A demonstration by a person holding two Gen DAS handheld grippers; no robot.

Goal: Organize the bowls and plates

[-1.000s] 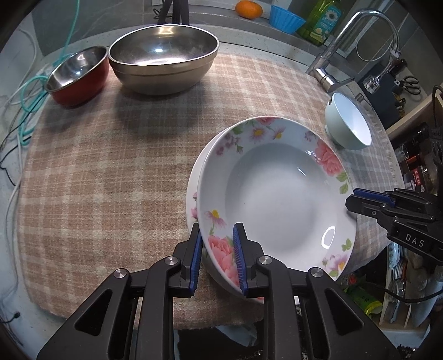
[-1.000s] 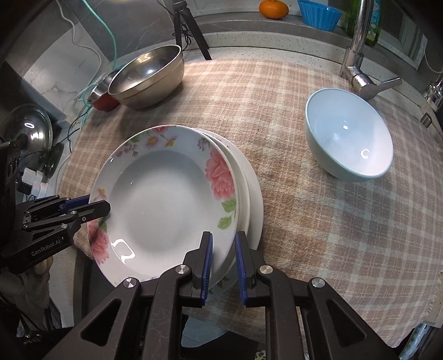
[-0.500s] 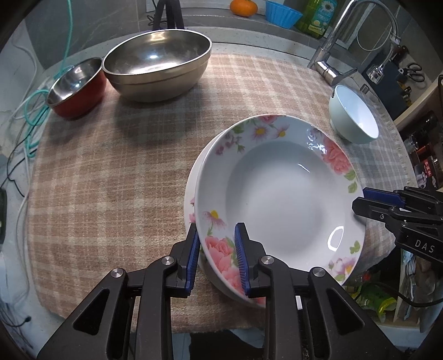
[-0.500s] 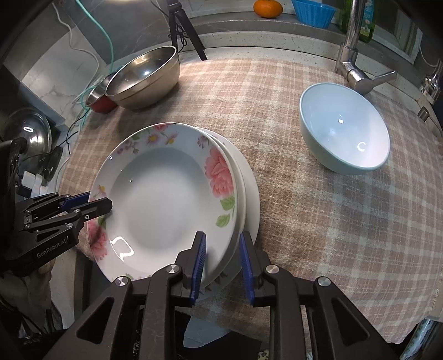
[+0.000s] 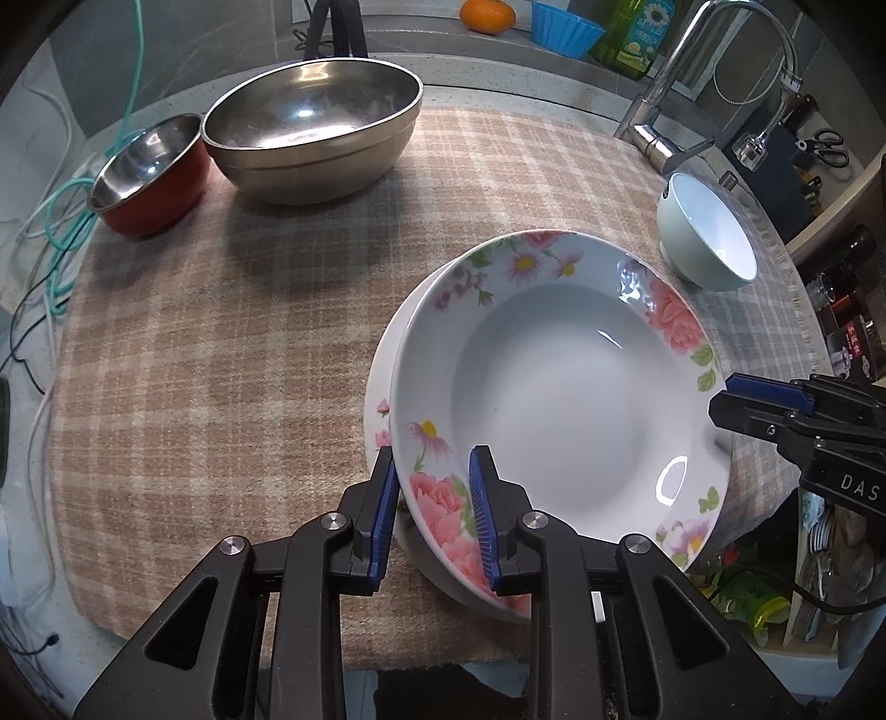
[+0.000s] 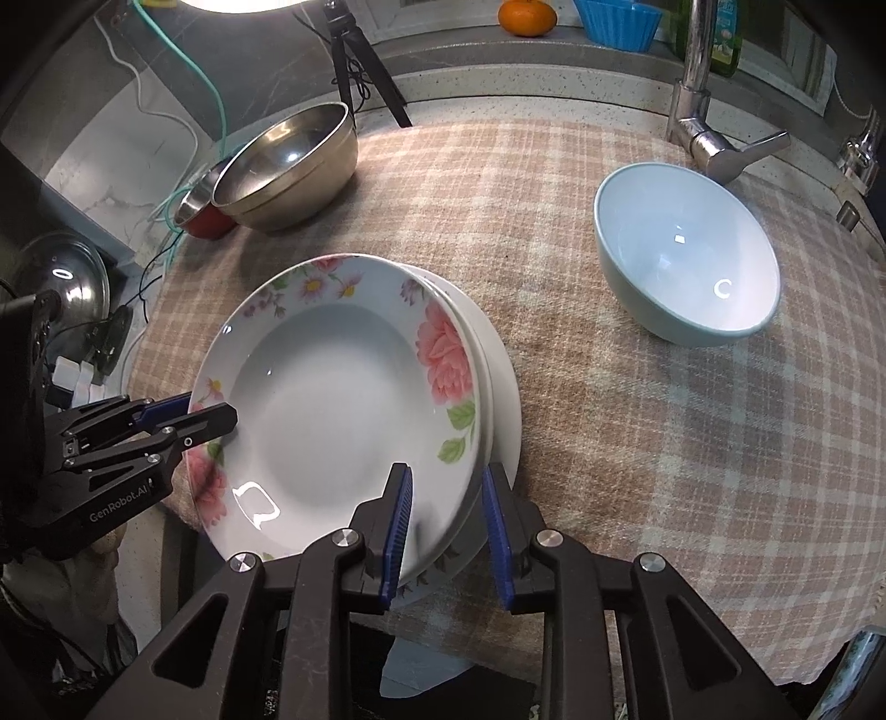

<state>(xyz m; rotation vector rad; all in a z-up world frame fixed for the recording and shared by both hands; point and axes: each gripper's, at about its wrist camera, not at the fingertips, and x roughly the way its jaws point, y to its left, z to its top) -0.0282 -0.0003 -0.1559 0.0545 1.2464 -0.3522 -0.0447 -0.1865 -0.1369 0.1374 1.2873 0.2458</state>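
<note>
A deep flowered plate (image 5: 559, 387) lies on top of a stack of white plates (image 5: 382, 360) at the cloth's near edge; it also shows in the right wrist view (image 6: 332, 410) on the stack (image 6: 501, 387). My left gripper (image 5: 434, 509) straddles the plate's near rim with jaws parted. My right gripper (image 6: 446, 518) straddles the opposite rim, jaws parted wider, not pinching. A pale blue bowl (image 6: 686, 260) stands to the right.
A big steel bowl (image 5: 313, 127) and a small red steel bowl (image 5: 149, 171) stand at the back left on the checked cloth (image 5: 221, 332). A tap (image 6: 703, 133) rises at the back right. An orange (image 6: 526, 16) and a blue cup (image 6: 617, 22) sit on the ledge.
Both grippers have opened their jaws off the flowered plate's rim, the right one wider. The plate has settled onto the stack.
</note>
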